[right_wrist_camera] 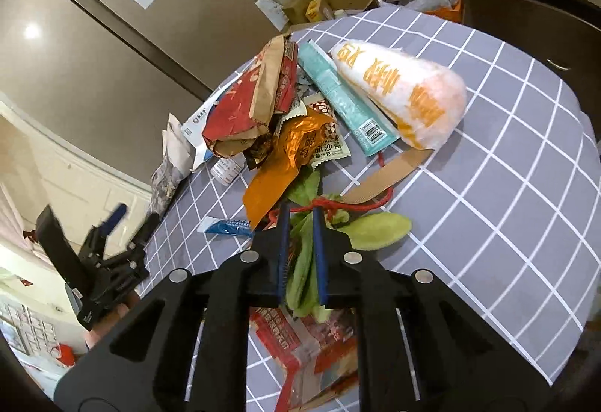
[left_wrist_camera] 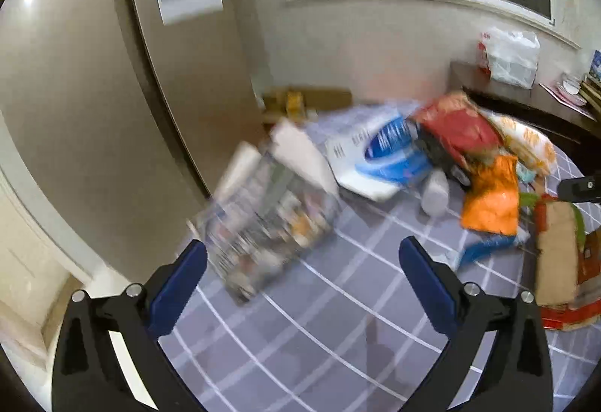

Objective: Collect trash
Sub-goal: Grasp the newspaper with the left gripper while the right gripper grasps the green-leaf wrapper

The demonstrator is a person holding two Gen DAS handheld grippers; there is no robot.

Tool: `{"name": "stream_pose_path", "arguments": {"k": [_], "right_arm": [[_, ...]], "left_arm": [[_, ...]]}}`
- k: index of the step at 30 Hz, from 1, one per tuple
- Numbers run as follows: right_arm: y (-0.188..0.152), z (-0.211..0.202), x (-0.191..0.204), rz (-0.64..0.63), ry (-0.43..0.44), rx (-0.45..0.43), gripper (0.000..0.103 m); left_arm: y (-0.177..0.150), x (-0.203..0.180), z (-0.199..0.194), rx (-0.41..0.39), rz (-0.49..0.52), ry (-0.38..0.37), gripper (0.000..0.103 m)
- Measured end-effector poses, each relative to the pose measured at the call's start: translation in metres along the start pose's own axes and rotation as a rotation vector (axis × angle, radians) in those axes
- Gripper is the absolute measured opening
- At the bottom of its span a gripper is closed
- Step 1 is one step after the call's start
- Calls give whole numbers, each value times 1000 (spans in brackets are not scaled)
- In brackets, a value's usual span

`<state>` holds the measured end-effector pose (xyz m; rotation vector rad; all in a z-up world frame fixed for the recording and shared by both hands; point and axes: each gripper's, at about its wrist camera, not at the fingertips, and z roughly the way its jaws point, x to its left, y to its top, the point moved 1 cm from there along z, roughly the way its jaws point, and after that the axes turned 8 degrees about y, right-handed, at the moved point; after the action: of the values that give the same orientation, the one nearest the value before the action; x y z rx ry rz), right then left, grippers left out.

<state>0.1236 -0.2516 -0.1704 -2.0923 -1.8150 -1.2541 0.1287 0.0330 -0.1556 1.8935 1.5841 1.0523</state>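
Clamping the green leaf scraps (right_wrist_camera: 304, 273) at lower centre of the frame, the right gripper (right_wrist_camera: 301, 220) holds them lengthwise between its jaws. Left gripper (left_wrist_camera: 302, 261): jaws released, trash pile (left_wrist_camera: 469, 156) lying upper right on the counter (left_wrist_camera: 338, 299).

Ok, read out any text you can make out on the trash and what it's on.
"茄沙司", "9克": sauce sachet.
White bag: orange characters, upside down, unreadable.
Teal packet: barcode, print too small.
Left wrist view: everything blurred.
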Motion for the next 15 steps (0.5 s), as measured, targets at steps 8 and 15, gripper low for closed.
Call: {"name": "stream_pose_path", "arguments": {"k": [8,15], "right_arm": [[2,14,-4,30,-40,17,61],[-2,40,-1,-2,-53,99,12]], "left_arm": [[14,-15,66,119,181,74,99],[27,-5,79,161,105,-40,26]]}}
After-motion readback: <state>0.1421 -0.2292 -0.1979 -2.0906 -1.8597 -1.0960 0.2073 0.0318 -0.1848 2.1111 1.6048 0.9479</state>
